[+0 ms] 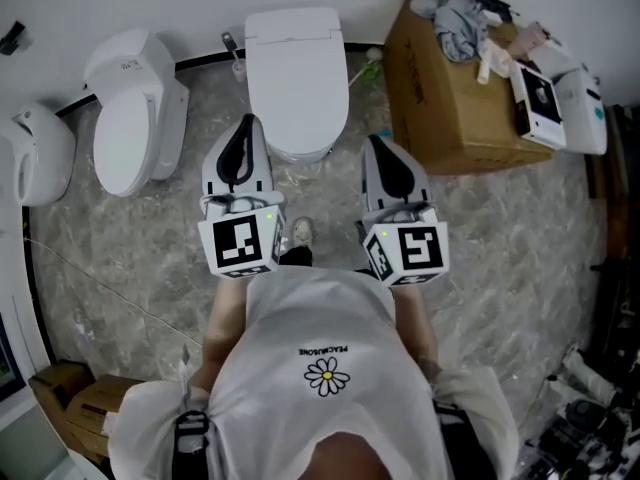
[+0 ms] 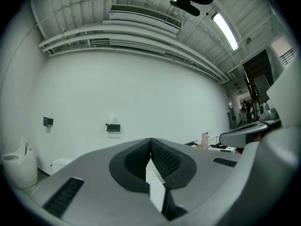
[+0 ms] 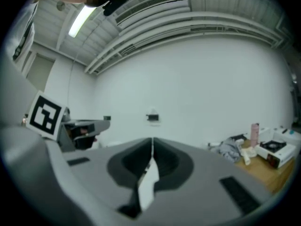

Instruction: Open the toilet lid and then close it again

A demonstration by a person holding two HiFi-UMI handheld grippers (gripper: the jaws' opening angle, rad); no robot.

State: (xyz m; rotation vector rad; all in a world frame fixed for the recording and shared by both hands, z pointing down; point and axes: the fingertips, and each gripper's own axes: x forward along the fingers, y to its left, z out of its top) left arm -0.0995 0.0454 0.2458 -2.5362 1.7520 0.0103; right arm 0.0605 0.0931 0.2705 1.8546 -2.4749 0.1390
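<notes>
– judging from how things lie, which step is in hand?

– the approach, it would seem. the white toilet with the flat oblong lid (image 1: 297, 63) is set against the wall, straight ahead of the person, and its lid is down, so nothing has been opened yet. the left tool (image 1: 246, 124) and the right tool (image 1: 376, 142) are held level over the grey marbled floor (image 1: 120, 268), short of the bowl's front and touching nothing.

– and how are the tools set?

– each gripper view shows the dark ribbed pads brought together at the tips, with nothing gripped between them. only blank wall is seen ahead.

– what is called for next?

– by this reading, both tools must be carried forward and lowered to the lid's front edge. either a closed tip is hooked under that edge, or the pads are parted to pinch it. the lid is then to be swung up towards the wall.

– can any writing be read?

– black square markers are printed on the tools' cubes. a small word is printed above a daisy on the white shirt (image 1: 300, 318); it seems to begin "peach", but the rest is not sure. faint print on the brown cardboard box (image 1: 440, 98) cannot be made out.
</notes>
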